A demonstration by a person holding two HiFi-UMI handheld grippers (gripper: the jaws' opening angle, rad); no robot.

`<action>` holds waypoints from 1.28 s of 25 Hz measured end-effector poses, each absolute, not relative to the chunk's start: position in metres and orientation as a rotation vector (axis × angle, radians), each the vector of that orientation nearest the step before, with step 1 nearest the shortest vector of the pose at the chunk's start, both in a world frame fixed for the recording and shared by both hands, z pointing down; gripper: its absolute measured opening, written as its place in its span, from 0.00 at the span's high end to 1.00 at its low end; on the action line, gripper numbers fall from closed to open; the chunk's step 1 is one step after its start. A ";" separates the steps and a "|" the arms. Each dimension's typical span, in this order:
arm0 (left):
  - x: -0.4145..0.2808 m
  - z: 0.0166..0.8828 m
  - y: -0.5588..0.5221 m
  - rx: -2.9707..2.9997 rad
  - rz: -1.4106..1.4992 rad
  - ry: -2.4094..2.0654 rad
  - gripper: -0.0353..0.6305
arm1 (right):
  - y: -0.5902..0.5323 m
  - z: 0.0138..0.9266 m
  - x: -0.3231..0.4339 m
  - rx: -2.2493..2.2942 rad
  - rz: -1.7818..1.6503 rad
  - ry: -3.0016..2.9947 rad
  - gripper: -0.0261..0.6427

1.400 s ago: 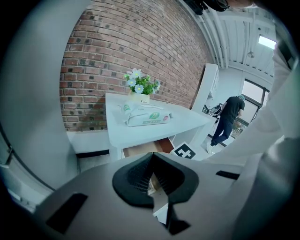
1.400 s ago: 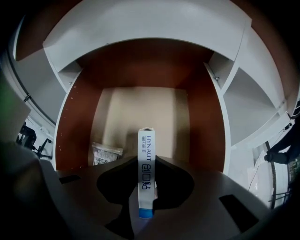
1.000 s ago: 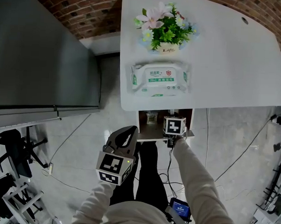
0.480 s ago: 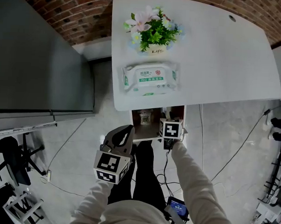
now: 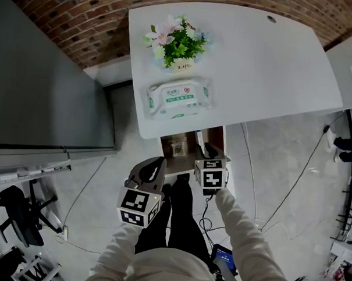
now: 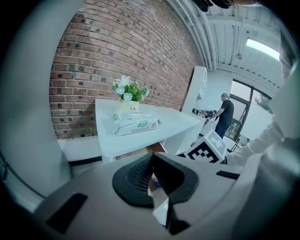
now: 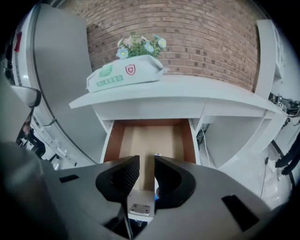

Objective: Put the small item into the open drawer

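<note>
The small item (image 5: pixel 175 147) lies in the open drawer (image 5: pixel 186 162), centre frame under the table (image 5: pixel 272 71). The right tongs (image 7: pixel 146 164) have just been closing but stand apart and empty. Draw them clear of the table edge. The left tongs (image 6: pixel 152 161) rest together, empty.

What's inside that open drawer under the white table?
A small packet lies on the wooden floor of the drawer. The right tongs cover the front part, so anything there is hidden.

Small item (image 5: pixel 175 147) — inside open drawer (image 5: pixel 190 158).
</note>
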State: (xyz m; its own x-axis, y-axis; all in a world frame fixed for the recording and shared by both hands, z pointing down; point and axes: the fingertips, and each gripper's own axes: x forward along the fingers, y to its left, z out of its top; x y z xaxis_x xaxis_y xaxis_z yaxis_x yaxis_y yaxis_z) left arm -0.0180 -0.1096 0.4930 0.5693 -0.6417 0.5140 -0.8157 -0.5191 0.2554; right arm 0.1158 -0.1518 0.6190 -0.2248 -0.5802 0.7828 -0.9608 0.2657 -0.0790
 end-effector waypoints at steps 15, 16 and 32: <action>-0.024 0.468 -0.092 2.444 0.471 -1.110 0.92 | -0.103 0.506 0.113 1.676 0.667 -2.025 0.87; -0.024 0.466 -0.092 2.452 0.465 -1.105 0.92 | -0.099 0.499 0.112 1.692 0.656 -2.031 0.87; -0.017 0.437 -0.077 2.569 0.434 -1.014 0.92 | -0.031 0.402 0.115 1.933 0.642 -2.138 0.92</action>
